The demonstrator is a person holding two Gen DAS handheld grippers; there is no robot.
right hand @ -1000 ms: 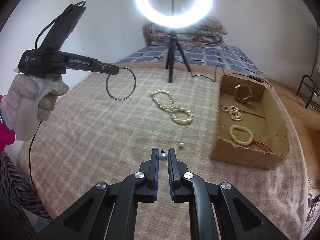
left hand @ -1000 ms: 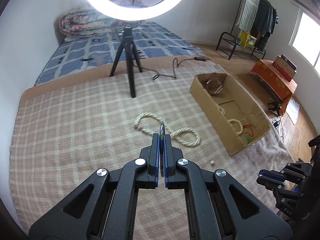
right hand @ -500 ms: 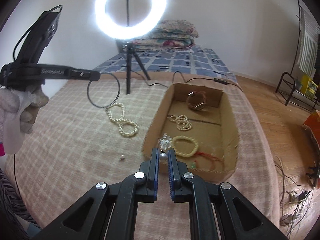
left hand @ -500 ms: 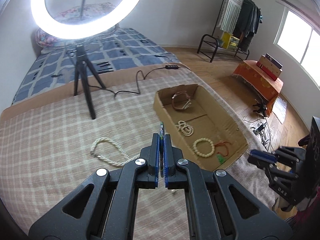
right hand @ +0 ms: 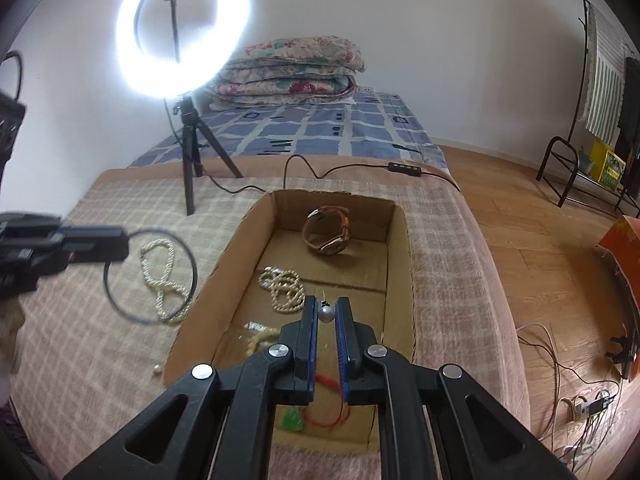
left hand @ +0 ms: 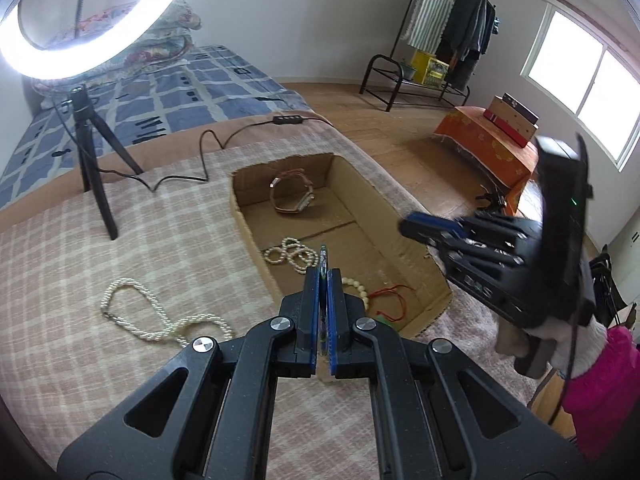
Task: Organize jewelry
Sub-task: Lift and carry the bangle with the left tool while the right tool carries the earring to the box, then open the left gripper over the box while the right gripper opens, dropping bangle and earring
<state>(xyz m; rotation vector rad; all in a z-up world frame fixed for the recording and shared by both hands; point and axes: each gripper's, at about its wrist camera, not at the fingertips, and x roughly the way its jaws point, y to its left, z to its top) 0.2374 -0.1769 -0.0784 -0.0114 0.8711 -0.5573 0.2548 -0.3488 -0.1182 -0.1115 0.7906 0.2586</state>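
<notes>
A plaid-blanketed bed carries a cardboard box, pearl necklace, loose pearl and ring-light tripod.

two close wrist views over one shared cardboard box

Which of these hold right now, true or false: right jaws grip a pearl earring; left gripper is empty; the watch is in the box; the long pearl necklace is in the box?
1. The right gripper holds a pearl earring. True.
2. The left gripper is empty. False: it is shut on a thin hoop.
3. The watch lies in the cardboard box. True.
4. The long pearl necklace is in the box. False: it lies on the blanket beside it.
</notes>
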